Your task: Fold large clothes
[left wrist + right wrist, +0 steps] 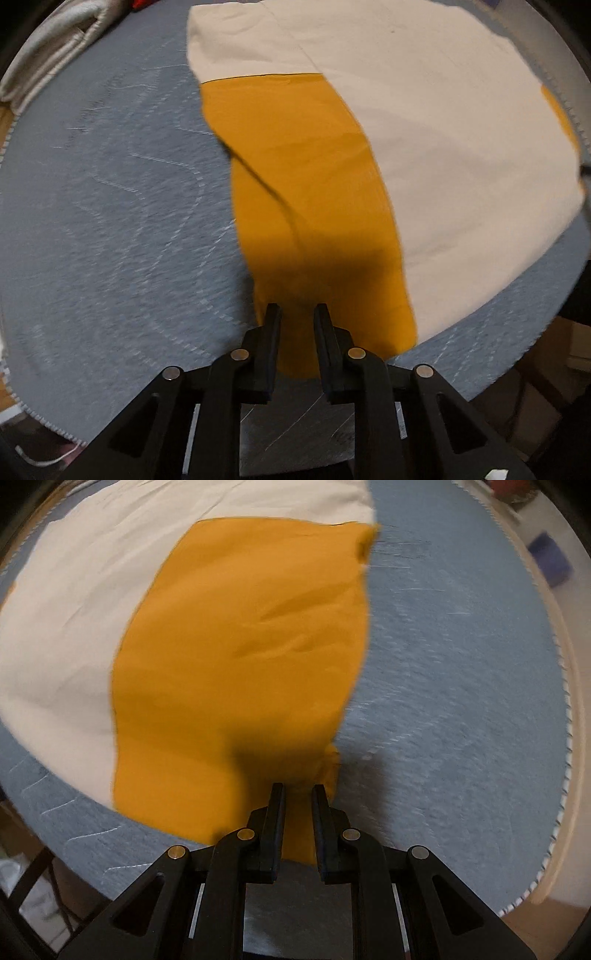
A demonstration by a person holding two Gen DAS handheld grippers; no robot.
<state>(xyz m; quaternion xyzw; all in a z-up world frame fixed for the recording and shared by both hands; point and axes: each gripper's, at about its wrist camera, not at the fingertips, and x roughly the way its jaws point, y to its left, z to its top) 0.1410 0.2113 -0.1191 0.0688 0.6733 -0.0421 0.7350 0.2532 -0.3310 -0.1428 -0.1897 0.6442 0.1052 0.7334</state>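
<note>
A large garment with a cream body [424,129] and a mustard-yellow part [314,192] lies on a grey-blue quilted mat [110,221]. My left gripper [297,314] has its jaws a narrow gap apart with the near edge of the yellow cloth between them. In the right wrist view the same garment shows cream [66,609] on the left and yellow [240,646] in the middle. My right gripper [298,794] has its jaws a narrow gap apart around the bunched near corner of the yellow cloth.
The mat [461,664] has a stitched edge and lies on a light surface [576,738]. A folded cream cushion or cloth [48,48] lies at the far left. A blue object [550,559] sits beyond the mat at the right. Boxes [546,387] stand below the mat edge.
</note>
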